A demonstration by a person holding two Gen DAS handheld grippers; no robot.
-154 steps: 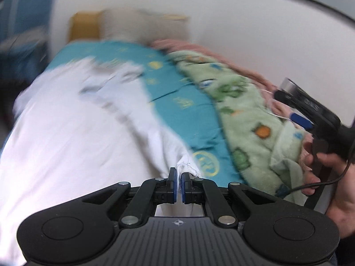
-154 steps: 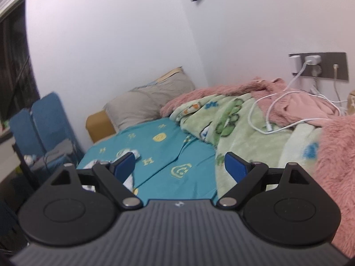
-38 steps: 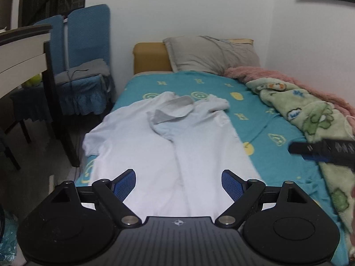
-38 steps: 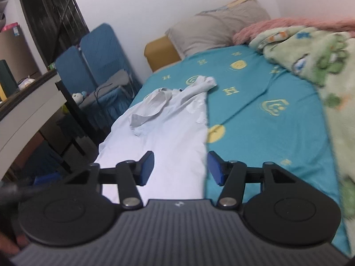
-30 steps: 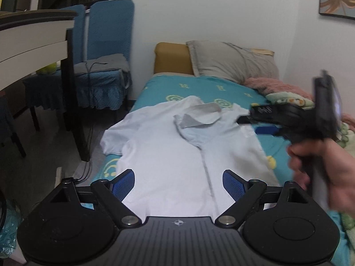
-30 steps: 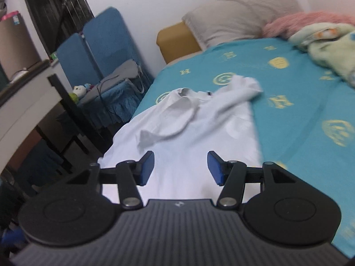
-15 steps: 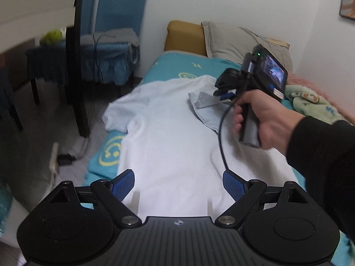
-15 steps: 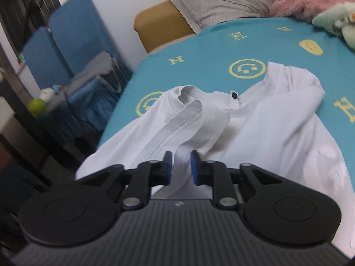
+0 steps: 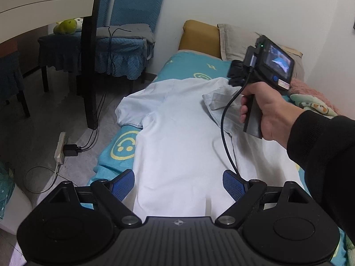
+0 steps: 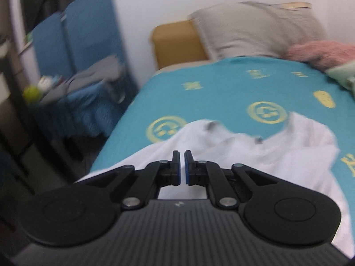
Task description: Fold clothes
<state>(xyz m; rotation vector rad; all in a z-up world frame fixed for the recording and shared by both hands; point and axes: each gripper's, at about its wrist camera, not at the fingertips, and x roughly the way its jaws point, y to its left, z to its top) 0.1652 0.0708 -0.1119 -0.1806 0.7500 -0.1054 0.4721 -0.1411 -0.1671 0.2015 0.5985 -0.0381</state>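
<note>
a white shirt (image 9: 182,137) lies spread along a bed covered by a teal sheet (image 9: 124,144) printed with yellow smiley marks. one short sleeve reaches the bed's edge on the side toward the floor, and a folded flap of the shirt sits near the collar end.

the left claw (image 9: 178,182) hovers over the lower part of the shirt with its blue-padded fingers (image 9: 123,184) set wide apart and nothing between them.

the right claw (image 10: 182,168) is at the collar end of the shirt, its fingers drawn nearly together with only a thin slit between the pads. the right wrist view is blurred, so whether cloth is pinched in that slit cannot be told. in the left wrist view a hand (image 9: 264,108) in a black sleeve grips that tool's handle above the folded flap, and a black cable (image 9: 224,130) hangs from it down over the shirt.

a grey pillow (image 10: 255,28) rests at the head of the bed against a yellow headboard (image 10: 177,44). blue chairs (image 9: 124,33) stand beside the bed, and a power strip (image 9: 60,148) lies on the floor.
</note>
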